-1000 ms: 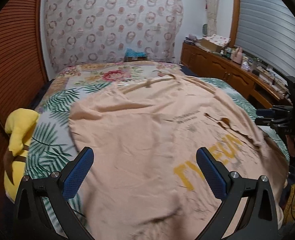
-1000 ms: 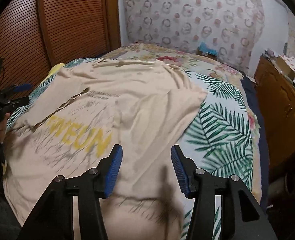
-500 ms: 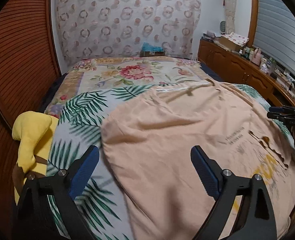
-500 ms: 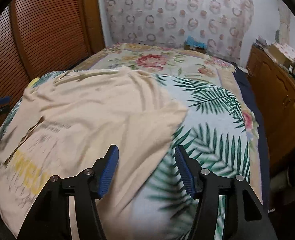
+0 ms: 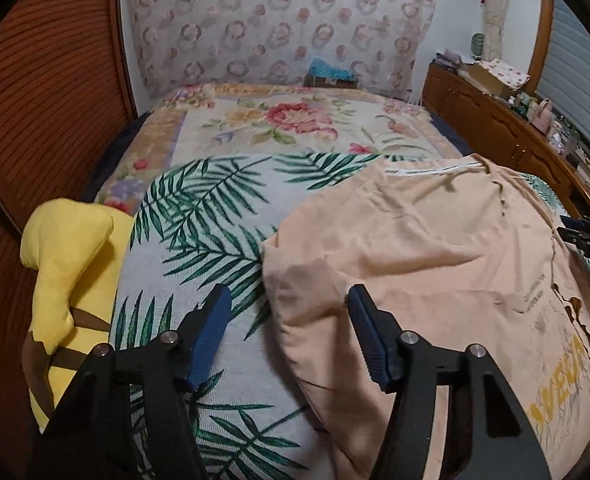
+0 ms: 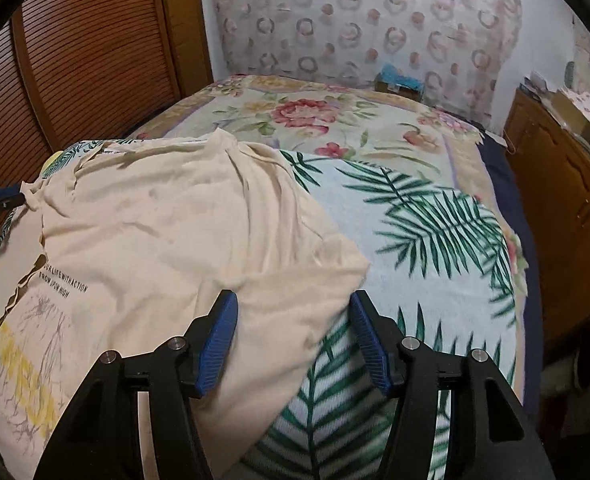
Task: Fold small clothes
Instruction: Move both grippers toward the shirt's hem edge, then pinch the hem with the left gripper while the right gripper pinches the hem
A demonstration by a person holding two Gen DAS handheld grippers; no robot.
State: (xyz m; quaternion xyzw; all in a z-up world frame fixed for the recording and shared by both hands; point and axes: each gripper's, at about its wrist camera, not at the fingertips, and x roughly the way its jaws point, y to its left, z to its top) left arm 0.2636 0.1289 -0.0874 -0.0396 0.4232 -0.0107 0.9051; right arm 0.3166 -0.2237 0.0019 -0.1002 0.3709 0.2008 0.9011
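Since a second ago, both views have slid outward off the middle of the peach T-shirt [image 5: 435, 264] toward its sleeves, and the left hand-held gripper [image 5: 289, 334] has narrowed from wide.

The T-shirt lies spread flat on the bed [image 5: 199, 240], over a palm-leaf cover, its printed front up.

In the left wrist view the shirt's left sleeve edge runs up between the 2 blue pads: the right pad sits over peach cloth, the left pad over bare palm-leaf cover. The jaws are closing, at a middling gap, and no pad presses cloth.

In the right wrist view the right hand-held gripper [image 6: 293, 338] stands at a middling gap above the other sleeve's corner, cloth showing between the pads but not pinched.

A yellow plush toy [image 5: 67, 280] lies at the bed's left edge, apart from the shirt.
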